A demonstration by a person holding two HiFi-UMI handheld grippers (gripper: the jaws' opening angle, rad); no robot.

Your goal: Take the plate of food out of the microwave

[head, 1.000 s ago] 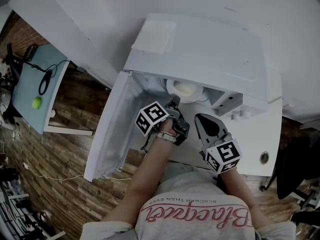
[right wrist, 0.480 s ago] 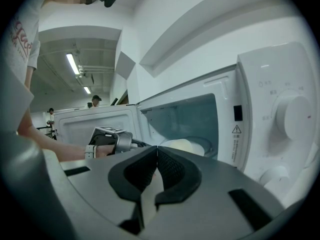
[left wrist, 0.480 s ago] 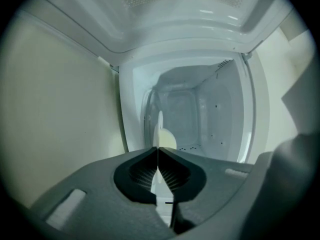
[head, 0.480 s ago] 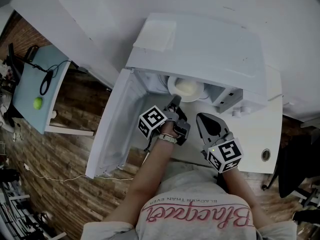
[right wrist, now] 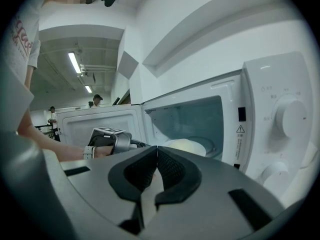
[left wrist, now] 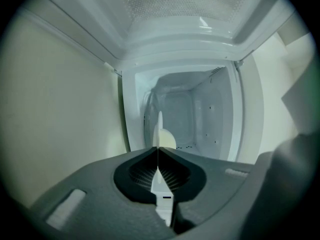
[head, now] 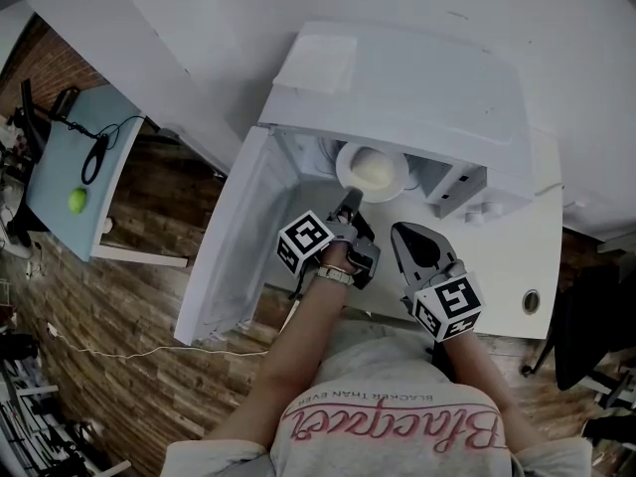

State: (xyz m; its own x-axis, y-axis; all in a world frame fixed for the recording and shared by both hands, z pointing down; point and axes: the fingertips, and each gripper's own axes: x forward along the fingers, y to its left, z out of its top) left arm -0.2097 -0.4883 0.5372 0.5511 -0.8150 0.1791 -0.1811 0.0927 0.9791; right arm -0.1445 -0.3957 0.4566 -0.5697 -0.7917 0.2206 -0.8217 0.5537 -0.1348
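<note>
Pulling-out step. Left gripper [left wrist: 158, 149] clamped on the rim of the plate [head: 371, 173], which sits at the mouth of the microwave [head: 397, 87]. Right gripper [right wrist: 156, 149] closed, empty, outside the microwave. Next: draw the plate clear, level.

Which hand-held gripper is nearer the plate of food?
Left: the left hand-held gripper grips the plate by its rim; the right hand-held gripper hangs shut outside the microwave.

Warning triangle [right wrist: 240, 129] on microwave panel [right wrist: 260, 146], upside-down shirt [head: 388, 405] lettering illegible
</note>
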